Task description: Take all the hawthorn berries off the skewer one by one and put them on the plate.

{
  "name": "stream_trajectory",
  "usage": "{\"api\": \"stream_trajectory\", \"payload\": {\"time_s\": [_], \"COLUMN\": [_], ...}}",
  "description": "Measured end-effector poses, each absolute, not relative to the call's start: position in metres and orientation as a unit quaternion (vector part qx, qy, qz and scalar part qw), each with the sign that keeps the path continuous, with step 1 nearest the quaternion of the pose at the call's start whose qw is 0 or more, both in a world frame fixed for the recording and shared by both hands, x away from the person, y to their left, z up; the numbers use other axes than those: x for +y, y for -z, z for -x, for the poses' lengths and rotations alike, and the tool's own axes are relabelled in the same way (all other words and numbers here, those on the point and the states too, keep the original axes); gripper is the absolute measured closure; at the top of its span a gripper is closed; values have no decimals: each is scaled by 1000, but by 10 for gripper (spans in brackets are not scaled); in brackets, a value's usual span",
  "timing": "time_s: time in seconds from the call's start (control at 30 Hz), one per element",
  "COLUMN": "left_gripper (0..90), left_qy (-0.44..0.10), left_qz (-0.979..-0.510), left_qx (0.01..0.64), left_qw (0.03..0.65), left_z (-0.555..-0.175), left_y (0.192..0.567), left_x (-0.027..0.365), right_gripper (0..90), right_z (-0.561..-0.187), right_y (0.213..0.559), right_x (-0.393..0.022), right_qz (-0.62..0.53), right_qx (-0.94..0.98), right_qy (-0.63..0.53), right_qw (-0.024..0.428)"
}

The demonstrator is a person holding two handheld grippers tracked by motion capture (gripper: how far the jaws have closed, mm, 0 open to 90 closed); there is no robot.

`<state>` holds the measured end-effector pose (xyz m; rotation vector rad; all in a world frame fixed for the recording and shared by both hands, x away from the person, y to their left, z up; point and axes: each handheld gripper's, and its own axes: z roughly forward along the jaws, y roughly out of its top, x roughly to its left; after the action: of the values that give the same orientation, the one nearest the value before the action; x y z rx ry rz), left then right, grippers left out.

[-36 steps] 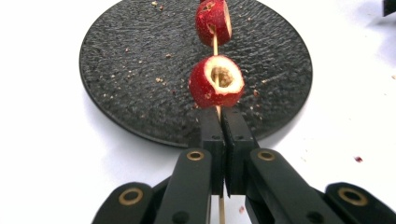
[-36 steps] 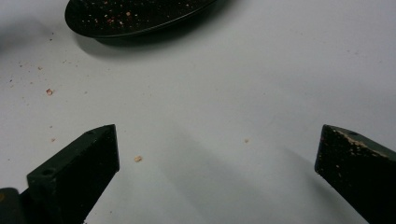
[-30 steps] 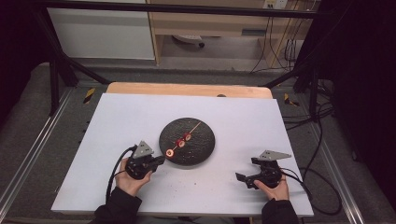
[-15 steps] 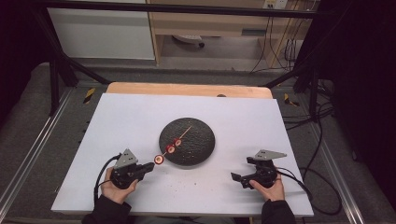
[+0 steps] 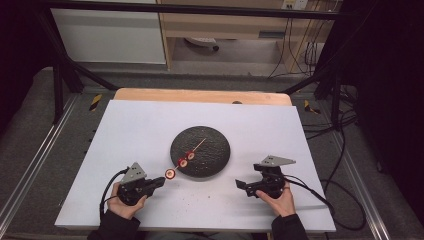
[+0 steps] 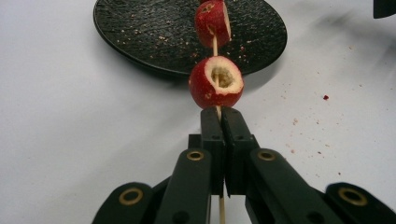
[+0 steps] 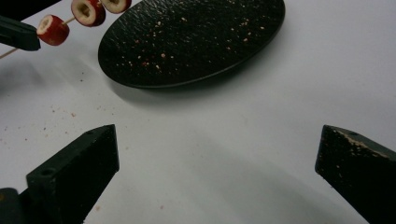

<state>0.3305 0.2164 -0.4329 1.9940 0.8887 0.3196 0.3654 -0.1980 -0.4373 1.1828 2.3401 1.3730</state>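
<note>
A thin wooden skewer (image 5: 192, 151) carries three red fruit rings with pale centres and lies slanted, its far end over the black round plate (image 5: 212, 160). The nearest ring (image 6: 215, 83) hangs just off the plate's rim, and a second ring (image 6: 212, 21) sits above the plate (image 6: 140, 32). My left gripper (image 6: 219, 112) is shut on the skewer's bare near end, at the table's near left (image 5: 161, 181). My right gripper (image 7: 218, 133) stands open over bare table, near right of the plate (image 5: 240, 184). The right gripper view shows the rings (image 7: 53, 29) at upper left.
The white table top (image 5: 135, 130) bears red and pale crumbs around the plate (image 7: 196, 42). A wooden strip (image 5: 200, 95) runs along the table's far edge. Cables trail from both grippers, and black frame bars stand at the far sides.
My left gripper has drawn back toward the near left with the skewer, so the nearest ring has come off the plate. My right gripper has shifted a little left.
</note>
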Motion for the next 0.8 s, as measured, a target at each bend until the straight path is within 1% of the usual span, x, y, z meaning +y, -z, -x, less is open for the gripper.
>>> {"api": "stream_trajectory", "payload": {"time_s": [0.23, 0.57, 0.8], "left_gripper": [883, 883, 883], "left_qy": [-131, -137, -136], "left_qz": [-804, -803, -805], "left_qx": [356, 353, 351], "left_qw": [457, 460, 459], "left_z": [-329, -326, -325], "left_y": [433, 432, 432], "left_x": [215, 213, 211], "right_gripper": [6, 30, 79], "right_z": [-370, -383, -393], "right_y": [429, 417, 414], "right_x": [-175, -133, -105], "right_qz": [-389, -381, -378], "right_qx": [791, 789, 786], "right_qy": [-463, -477, -485], "right_qw": [86, 70, 54]}}
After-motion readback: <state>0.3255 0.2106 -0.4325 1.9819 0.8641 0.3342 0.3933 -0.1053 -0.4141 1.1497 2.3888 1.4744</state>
